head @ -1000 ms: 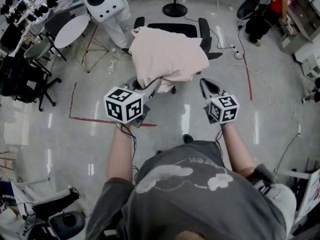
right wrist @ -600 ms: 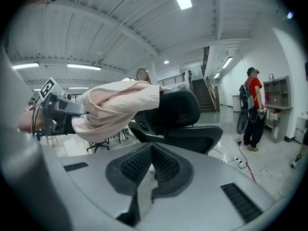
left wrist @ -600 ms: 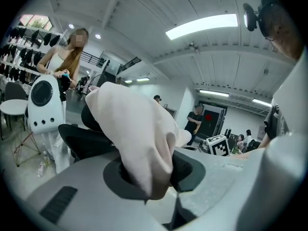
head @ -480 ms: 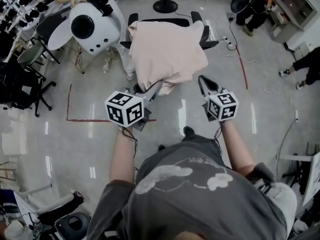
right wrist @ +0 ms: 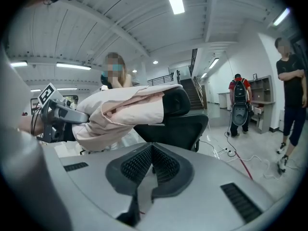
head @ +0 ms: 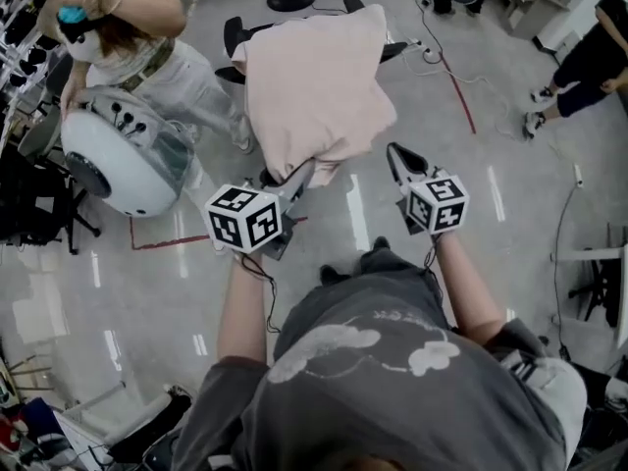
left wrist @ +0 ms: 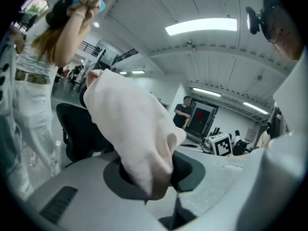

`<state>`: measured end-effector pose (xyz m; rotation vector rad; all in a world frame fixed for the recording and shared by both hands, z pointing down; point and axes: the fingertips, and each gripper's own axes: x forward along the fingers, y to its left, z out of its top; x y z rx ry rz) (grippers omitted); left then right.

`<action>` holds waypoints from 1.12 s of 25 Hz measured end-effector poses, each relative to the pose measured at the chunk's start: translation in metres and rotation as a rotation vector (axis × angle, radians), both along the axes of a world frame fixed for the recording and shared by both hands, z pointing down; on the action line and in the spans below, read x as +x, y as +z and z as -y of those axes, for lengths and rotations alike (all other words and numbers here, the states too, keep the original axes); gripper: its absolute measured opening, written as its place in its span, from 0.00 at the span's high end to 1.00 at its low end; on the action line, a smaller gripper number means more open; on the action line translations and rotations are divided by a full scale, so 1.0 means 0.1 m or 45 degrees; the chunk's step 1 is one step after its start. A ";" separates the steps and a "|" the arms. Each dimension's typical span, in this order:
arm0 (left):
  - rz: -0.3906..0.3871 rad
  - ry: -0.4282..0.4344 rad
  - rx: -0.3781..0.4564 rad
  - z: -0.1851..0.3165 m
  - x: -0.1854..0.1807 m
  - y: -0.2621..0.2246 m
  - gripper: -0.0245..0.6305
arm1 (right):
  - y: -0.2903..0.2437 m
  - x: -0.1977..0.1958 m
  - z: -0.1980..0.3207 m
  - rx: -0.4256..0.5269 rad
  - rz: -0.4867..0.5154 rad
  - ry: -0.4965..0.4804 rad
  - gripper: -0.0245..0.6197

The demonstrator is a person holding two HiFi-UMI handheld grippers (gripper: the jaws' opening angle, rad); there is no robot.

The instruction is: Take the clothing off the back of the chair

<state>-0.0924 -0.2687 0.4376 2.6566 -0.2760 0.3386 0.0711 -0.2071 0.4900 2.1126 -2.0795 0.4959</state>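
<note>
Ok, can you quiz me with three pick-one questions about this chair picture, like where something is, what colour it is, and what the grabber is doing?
1. Where is the clothing?
A. on the floor
B. draped over the chair
C. on a shelf

2. What colour is the clothing?
A. pale pink
B. bright green
C. dark blue

3. What is the left gripper doing?
A. standing wide open and empty
B. holding a bottle
C. pinching a fold of the clothing

Answers:
1 B: the head view shows it spread over the black chair's back.
2 A: it looks pale pink in every view.
3 C: the left gripper view shows cloth squeezed between its jaws.
</note>
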 end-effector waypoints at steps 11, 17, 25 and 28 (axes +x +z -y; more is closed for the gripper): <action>0.025 -0.023 -0.076 -0.52 0.09 0.33 0.82 | 0.13 0.10 -0.44 0.005 -0.008 -0.017 0.97; 0.075 -0.053 -0.113 -0.82 0.16 0.39 0.83 | 0.03 0.21 -0.68 -0.001 0.009 -0.038 0.97; 0.059 -0.044 -0.104 -1.29 0.21 0.42 0.85 | 0.06 0.24 -0.93 0.004 0.038 -0.079 0.98; 0.022 -0.039 -0.112 -1.51 0.19 0.38 0.85 | 0.08 0.23 -1.06 0.002 0.050 -0.092 0.98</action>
